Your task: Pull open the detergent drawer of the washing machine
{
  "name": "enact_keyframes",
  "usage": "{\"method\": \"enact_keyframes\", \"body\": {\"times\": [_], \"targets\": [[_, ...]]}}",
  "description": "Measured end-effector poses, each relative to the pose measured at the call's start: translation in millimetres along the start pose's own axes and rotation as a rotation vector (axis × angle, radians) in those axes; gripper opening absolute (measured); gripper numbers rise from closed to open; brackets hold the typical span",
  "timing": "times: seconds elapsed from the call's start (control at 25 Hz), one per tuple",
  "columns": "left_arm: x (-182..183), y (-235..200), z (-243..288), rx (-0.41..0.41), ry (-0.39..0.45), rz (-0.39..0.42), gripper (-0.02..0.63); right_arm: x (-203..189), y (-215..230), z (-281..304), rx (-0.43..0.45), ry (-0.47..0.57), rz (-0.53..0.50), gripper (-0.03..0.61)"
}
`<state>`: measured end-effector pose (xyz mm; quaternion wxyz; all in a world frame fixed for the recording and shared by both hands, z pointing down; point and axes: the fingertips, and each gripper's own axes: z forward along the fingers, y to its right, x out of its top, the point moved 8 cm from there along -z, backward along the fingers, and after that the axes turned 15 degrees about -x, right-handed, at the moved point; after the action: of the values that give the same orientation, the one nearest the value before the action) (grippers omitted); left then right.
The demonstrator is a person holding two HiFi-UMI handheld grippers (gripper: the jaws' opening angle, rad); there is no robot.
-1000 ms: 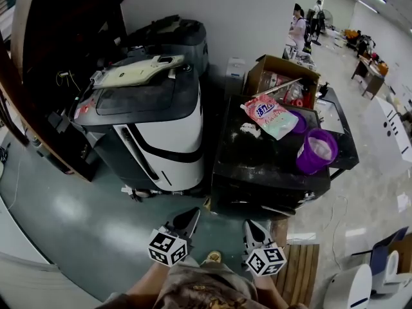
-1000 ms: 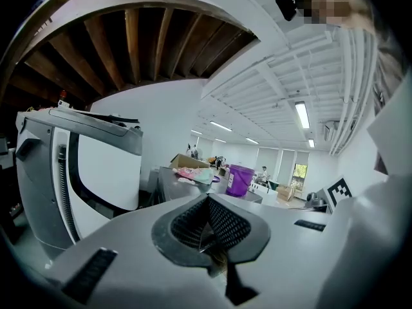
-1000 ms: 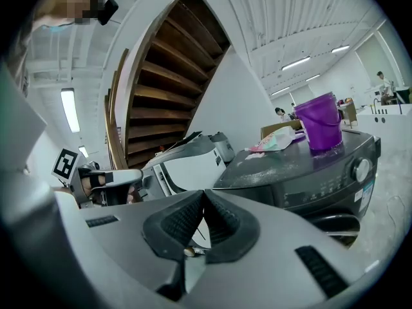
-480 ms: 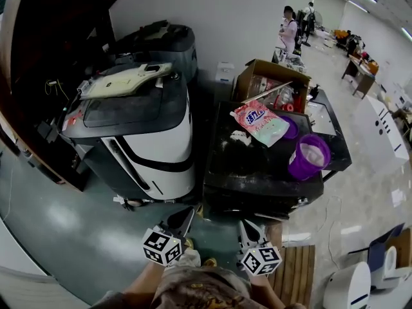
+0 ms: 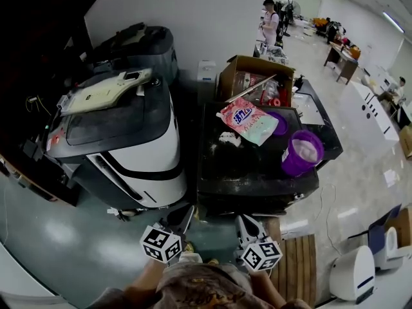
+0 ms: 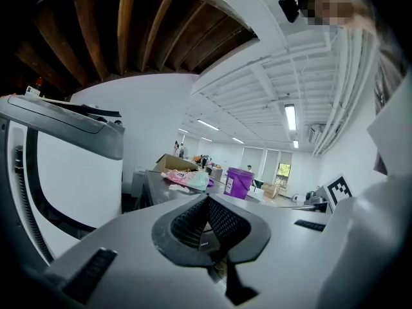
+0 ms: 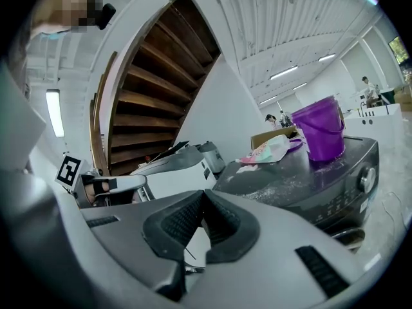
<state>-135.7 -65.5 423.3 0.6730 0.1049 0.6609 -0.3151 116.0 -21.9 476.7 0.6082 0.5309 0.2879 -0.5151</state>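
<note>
The washing machine [image 5: 257, 172] is a dark, dusty-topped unit in the middle of the head view. A pink detergent bag [image 5: 248, 121] and a purple bucket [image 5: 299, 153] rest on its top. In the right gripper view its front panel [image 7: 322, 195] shows a dial [image 7: 367, 179] and buttons; I cannot make out the drawer. My left gripper [image 5: 184, 219] and right gripper [image 5: 246, 224] hang side by side just short of the machine's front edge. Both are shut with nothing between the pads [image 6: 193, 221] [image 7: 183, 219].
A white and black appliance [image 5: 138, 143] stands close on the left of the washing machine. An open cardboard box [image 5: 254, 79] sits behind it. A wooden pallet [image 5: 299, 269] lies on the floor at the right. People [image 5: 270, 21] stand far back in the hall.
In the head view the whole scene has slid left and slightly up. Both grippers stay shut, low in front of the washing machine.
</note>
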Motion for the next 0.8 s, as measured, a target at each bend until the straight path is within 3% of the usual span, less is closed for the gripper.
{"method": "enact_keyframes", "body": {"times": [0.36,0.64,0.8], "targets": [[2,-29,17,-0.065,-0.004,-0.01,0.021,3,-4,19,-0.055,0.021,0.019,0.003],[2,-43,24,-0.096,-0.007,-0.018,0.021,4,-9,24,-0.046,0.049,0.064,0.005],[1,-46,25,-0.108,-0.017,-0.027,0.021,4,-13,26,-0.041,0.054,0.085,0.037]]}}
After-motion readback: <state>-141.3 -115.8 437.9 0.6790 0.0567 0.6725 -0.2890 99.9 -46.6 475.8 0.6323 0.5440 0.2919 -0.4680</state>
